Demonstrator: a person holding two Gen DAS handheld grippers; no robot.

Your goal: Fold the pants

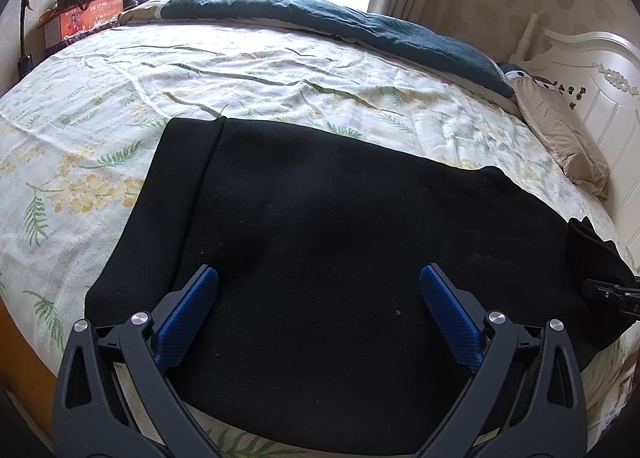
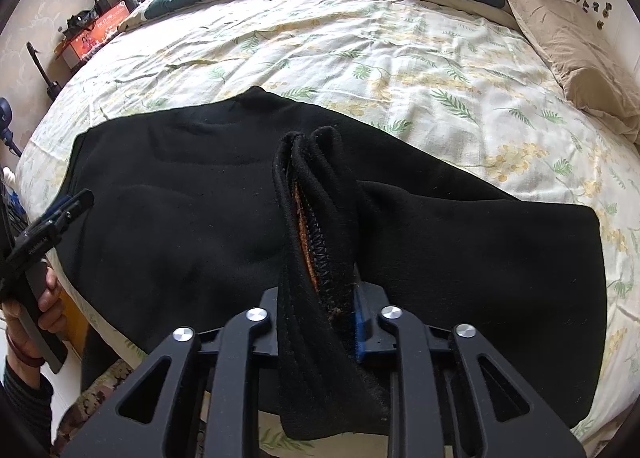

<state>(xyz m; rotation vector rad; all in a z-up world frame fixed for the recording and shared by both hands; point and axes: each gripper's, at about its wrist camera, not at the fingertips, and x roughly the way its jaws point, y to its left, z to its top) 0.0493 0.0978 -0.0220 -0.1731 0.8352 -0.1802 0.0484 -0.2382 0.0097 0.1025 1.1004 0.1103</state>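
Where the bed (image 1: pixel 280 70) carries its floral sheet, black pants (image 1: pixel 320 218) lie spread across the near half. Left claw (image 1: pixel 319 282): level above the pants' near edge, blue pads wide apart, holding nothing. Right claw (image 2: pixel 320 322): pointing forward, clamped on a raised fold of the pants' hem.

The right gripper (image 2: pixel 320 314) fingertips are buried under a bunched fold of the black pants (image 2: pixel 180 218); at six o'clock the hem is cut off by the frame edge.
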